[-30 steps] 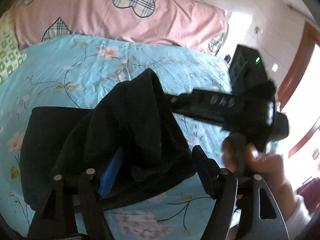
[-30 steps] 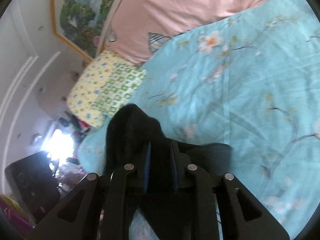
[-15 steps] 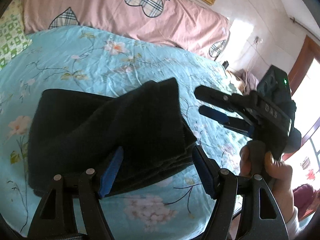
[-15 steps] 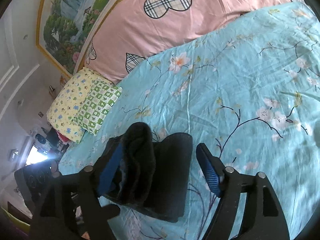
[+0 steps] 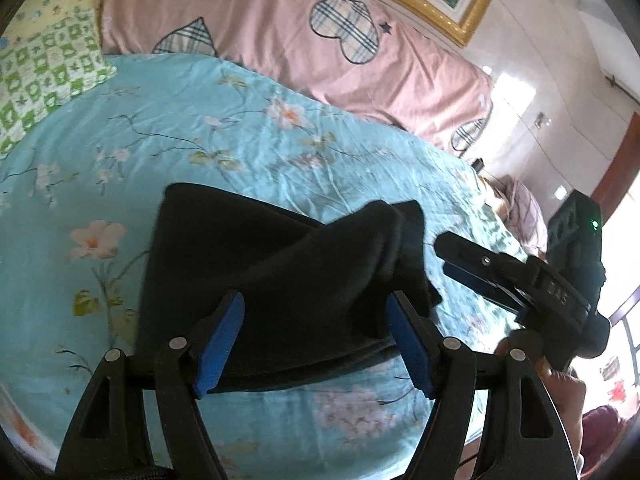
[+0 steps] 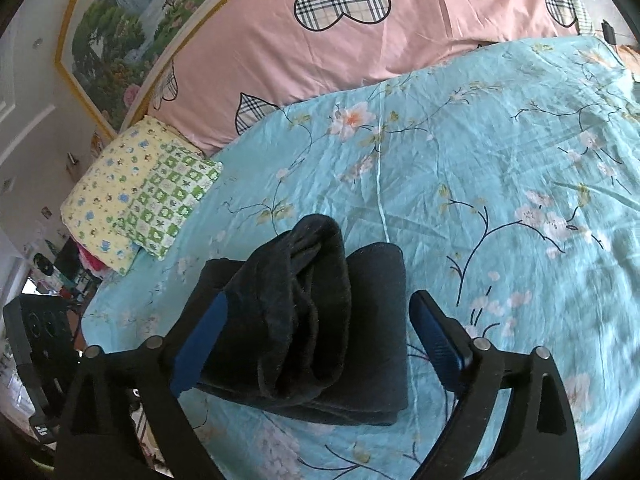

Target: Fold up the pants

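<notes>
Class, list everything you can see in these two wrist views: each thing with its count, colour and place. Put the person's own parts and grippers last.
pants: one, black, folded in a bundle on the sheet.
bed sheet: one, light blue with flowers, covering the bed.
pink cover: one, pink with plaid hearts, along the far side of the bed.
patterned pillow: one, yellow and green, at the bed's corner.
framed picture: one, gold frame, on the wall.
left gripper: black, blue pads, jaws opening, not pressing the pants.
right gripper: same colours, jaws opening, pants loose between.
hand: one, holding the right gripper.
</notes>
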The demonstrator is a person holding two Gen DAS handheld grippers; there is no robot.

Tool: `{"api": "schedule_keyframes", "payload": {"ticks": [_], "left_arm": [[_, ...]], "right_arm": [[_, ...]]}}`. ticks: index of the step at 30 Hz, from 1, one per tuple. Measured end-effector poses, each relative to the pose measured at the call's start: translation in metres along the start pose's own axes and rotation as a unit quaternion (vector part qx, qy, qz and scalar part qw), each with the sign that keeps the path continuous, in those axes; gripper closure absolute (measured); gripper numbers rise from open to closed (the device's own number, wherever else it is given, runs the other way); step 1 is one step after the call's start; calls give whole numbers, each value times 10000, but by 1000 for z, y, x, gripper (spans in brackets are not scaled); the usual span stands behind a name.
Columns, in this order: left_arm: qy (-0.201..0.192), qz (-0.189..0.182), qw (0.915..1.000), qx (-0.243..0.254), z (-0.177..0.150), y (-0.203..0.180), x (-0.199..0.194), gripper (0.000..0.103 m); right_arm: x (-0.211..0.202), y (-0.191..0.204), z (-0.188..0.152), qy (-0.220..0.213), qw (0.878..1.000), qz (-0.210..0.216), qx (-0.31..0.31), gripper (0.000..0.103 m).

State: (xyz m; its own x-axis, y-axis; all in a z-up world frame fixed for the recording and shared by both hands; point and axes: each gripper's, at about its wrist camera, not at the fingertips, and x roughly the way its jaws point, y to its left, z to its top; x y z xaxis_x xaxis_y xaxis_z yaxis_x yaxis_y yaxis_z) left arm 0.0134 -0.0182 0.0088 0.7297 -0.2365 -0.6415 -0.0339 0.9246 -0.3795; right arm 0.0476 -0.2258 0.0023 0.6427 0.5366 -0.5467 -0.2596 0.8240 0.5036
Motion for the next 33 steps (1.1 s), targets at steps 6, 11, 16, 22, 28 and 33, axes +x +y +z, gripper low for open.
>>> {"api": "schedule_keyframes", "payload": {"ticks": [6,11,16,22,28,33], "left_arm": [[-71,116,9996,-241,3,21,-7,27],[-131,230,9985,-472,6,40,-12,27],[-159,360,9970,-665,10,59,-15,26],[-49,464,9953,-846,11,75,-10,25],[72,486,9941,-968,9,85,-3,25],[216,492,9928,-1067,9,89,5,24]], "right_arm": [[0,11,-3,-39,9997,-233,-91,7],[2,19,-4,-75,9988,-468,-135,5],[9,24,-6,-44,9980,-628,-113,1],[18,28,-9,48,9963,-813,-277,1],[25,22,-11,127,9956,-902,-223,1],[32,17,-15,180,9956,-914,-119,1]]}}
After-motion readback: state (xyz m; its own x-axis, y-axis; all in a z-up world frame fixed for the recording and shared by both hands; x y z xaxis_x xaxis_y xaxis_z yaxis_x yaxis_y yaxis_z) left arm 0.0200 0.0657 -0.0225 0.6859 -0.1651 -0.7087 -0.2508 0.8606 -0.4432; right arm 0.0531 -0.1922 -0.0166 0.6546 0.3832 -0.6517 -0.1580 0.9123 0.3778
